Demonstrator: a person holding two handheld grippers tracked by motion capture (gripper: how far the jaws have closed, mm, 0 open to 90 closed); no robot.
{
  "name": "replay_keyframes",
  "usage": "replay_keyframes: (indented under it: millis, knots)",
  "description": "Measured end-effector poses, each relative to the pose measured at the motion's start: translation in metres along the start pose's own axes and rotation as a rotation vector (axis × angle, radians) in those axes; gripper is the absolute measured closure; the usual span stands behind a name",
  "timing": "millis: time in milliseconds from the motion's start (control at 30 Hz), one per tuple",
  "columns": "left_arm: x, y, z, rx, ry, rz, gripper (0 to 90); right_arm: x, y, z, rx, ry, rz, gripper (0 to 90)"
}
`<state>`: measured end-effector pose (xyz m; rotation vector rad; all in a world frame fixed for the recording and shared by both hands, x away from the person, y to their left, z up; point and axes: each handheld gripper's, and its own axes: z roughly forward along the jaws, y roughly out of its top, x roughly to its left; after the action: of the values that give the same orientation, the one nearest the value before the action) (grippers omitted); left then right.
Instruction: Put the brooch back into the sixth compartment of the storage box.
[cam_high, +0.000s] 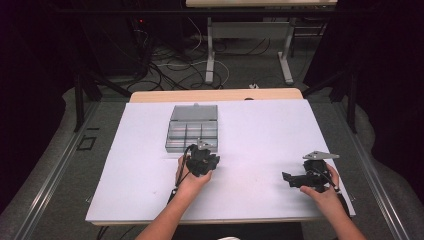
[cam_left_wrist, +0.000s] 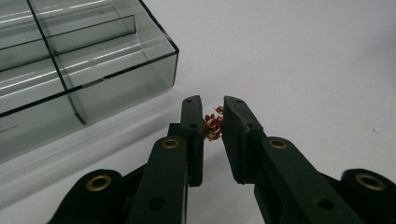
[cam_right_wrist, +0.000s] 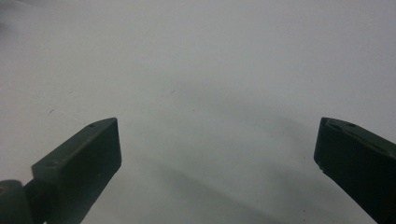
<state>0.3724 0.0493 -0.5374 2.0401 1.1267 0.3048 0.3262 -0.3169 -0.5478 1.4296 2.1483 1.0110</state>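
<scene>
White sheet covers the table, matte, a few faint specks. Pale wood edge of the table pokes out at 12 o'clock. Room around it is dark: grey carpet, a tangle of cables on the floor beyond, and the metal legs of a second table further back.

Clear plastic box sits on the sheet at about 11 o'clock from centre, lid flipped open toward 12. Grey-tinted, hard, glossy, straight thin dividers splitting it into several compartments. The ones I can see into look bare.

Left gripper is just off the box's near corner, at its 5 o'clock. Jaws nearly together, pinching a small copper-coloured metal part: shiny, round, toothed edge, like a tiny gear or a cluster of them. Too small to say which. It sits at the jaw tips, right over the sheet; can't tell if it touches.

Right gripper is well apart, at 4 o'clock on the sheet, in the person's right hand. Jaws spread wide, nothing between them, bare sheet beneath. Jaws are flat, matte black, blocky pads.
</scene>
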Motion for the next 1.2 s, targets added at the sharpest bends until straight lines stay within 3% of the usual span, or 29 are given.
replay_keyframes:
  millis: [1000,1133,1200]
  knots:
    - [0.005,0.026,-0.006,-0.012,-0.004,-0.014,78.9,0.0,0.0,0.0,0.0,0.002,0.0,0.4]
    - [0.006,0.031,-0.006,-0.011,-0.011,-0.037,78.8,0.0,0.0,0.0,0.0,0.002,0.0,0.4]
    - [0.008,0.033,-0.007,-0.008,-0.005,-0.025,78.8,0.0,0.0,0.0,0.0,0.002,-0.001,0.4]
